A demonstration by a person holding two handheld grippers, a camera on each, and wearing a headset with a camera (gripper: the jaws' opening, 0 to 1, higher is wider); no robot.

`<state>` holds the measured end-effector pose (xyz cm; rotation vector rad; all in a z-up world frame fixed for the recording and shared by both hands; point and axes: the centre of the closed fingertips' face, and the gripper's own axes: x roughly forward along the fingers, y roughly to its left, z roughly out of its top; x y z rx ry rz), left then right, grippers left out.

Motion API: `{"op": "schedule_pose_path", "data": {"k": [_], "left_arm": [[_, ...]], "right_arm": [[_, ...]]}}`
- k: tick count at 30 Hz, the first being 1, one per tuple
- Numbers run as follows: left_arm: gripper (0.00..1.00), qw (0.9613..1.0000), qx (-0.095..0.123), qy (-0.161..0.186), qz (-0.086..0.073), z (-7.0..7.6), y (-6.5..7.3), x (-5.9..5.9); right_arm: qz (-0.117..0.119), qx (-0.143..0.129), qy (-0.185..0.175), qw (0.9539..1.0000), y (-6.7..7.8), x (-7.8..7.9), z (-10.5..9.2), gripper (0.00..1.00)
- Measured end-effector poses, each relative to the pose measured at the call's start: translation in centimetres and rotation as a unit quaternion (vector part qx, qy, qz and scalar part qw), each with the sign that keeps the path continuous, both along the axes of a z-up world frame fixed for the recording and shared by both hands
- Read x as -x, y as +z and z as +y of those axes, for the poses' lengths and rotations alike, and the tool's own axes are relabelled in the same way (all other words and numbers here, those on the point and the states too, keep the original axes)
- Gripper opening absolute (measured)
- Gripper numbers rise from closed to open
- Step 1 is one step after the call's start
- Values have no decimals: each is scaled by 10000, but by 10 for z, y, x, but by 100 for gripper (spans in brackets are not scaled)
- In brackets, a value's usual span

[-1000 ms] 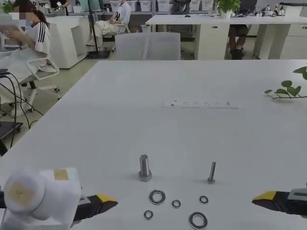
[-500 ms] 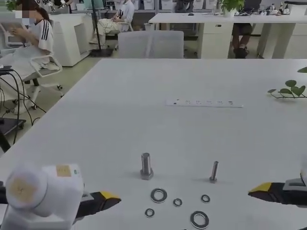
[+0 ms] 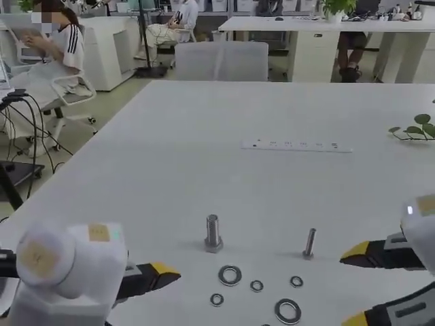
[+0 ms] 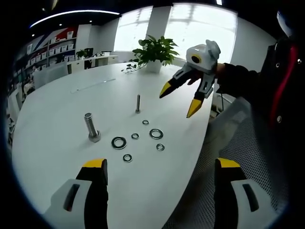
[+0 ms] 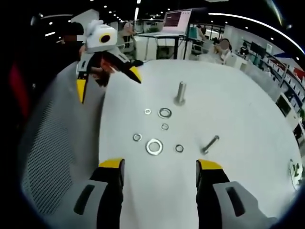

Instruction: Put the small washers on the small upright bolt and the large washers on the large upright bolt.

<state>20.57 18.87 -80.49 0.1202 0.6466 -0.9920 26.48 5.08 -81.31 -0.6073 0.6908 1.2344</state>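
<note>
- Table [image 3: 272, 115]: white; all parts sit close to its near edge.
- Left gripper [image 4: 161, 164]: jaws wide apart, empty, over the near edge, left of the parts.
- Right gripper [image 5: 161, 164]: jaws wide apart, empty, over the near edge, right of the parts.
- Large bolt [image 3: 213, 234]: upright, bare.
- Small bolt [image 3: 310, 243]: upright, bare, right of large bolt.
- Large washers [image 3: 230, 275]: two, flat, between bolts and near edge.
- Small washers [image 3: 256, 286]: three, flat, scattered among the large ones.

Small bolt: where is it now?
The small bolt stands upright in the head view, right of the large bolt, behind the washers, left of the right claw.
</note>
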Motion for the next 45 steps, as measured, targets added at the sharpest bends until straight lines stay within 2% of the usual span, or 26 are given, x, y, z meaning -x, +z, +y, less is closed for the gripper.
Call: {"op": "schedule_pose_path", "data": {"k": [8,17,26,36,38,43,45], "left_arm": [[93,10000,12,-5,-38,-2,2,0],[93,10000,23,-29,-25,-5,1,2],[93,10000,30,-33,-14,-6,1,3],[92,10000,45,-24,-33,-6,1,3],[92,10000,48,-16,-45,-6,1,2],[92,10000,65,-9,-63,-6,2,2],[92,10000,61,-14,-68,-6,2,2]], "right_arm": [[29,306,317,9990,-2,-10,10,57],[69,529,567,9970,-3,-19,15,52],[149,859,828,9927,-9,-28,21,43],[187,1343,956,9861,-28,-40,23,33],[136,1438,976,9847,-31,-42,24,31],[173,1477,937,9844,-39,-45,28,28],[170,1593,957,9824,-44,-45,26,27]]}}
